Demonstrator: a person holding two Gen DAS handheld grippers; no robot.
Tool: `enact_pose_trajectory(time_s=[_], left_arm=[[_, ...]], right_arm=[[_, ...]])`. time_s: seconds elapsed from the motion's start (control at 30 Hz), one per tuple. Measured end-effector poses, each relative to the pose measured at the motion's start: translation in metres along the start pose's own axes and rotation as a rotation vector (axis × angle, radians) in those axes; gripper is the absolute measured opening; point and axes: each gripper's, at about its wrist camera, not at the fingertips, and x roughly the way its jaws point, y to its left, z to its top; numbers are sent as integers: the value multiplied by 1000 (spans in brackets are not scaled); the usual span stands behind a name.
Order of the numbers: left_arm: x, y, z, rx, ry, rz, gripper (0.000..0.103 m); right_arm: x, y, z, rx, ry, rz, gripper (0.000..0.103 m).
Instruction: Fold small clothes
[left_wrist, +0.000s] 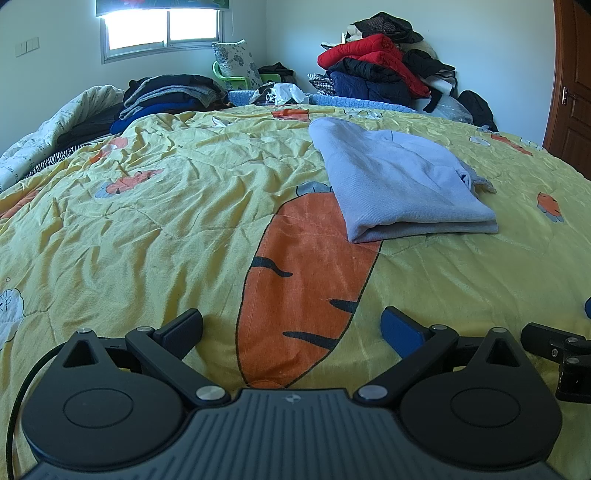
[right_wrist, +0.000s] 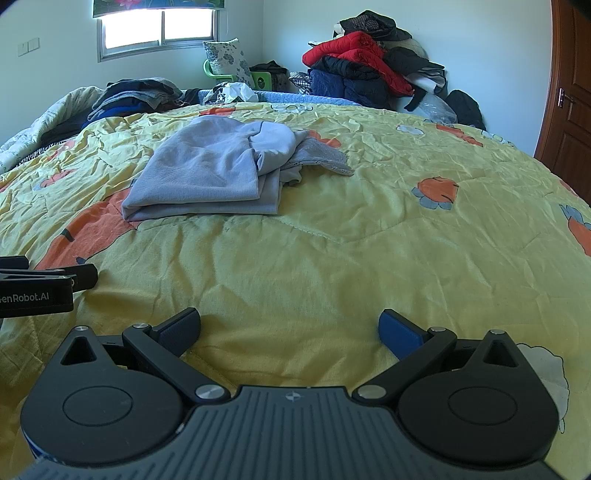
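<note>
A pale lilac knit garment (left_wrist: 399, 181) lies folded into a rough rectangle on the yellow quilt (left_wrist: 166, 206), its near left corner overlapping the top of the big orange carrot print (left_wrist: 306, 280). The fabric is fine-ribbed and soft, stacked in layers with a rounded fold along the near edge; from the right wrist view a grey lacy piece (right_wrist: 321, 155) spills out of its far right side. The quilt is thin, crinkled cotton with stitched seams. The left gripper (left_wrist: 291, 326) hovers over the lower carrot, short of the garment, its fingers spread wide and empty. The right gripper (right_wrist: 290, 325) sits over plain quilt to the right of the carrot, likewise spread apart, holding nothing. Padded jackets (left_wrist: 373, 70) are heaped by the wall beyond the carrot.
</note>
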Motion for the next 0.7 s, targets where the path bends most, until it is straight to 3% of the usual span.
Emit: enact_pose_trajectory(time_s=[0.7], left_arm=[[0, 0, 0, 1, -1, 0, 103]], right_arm=[[0, 1, 0, 0, -3, -8, 102]])
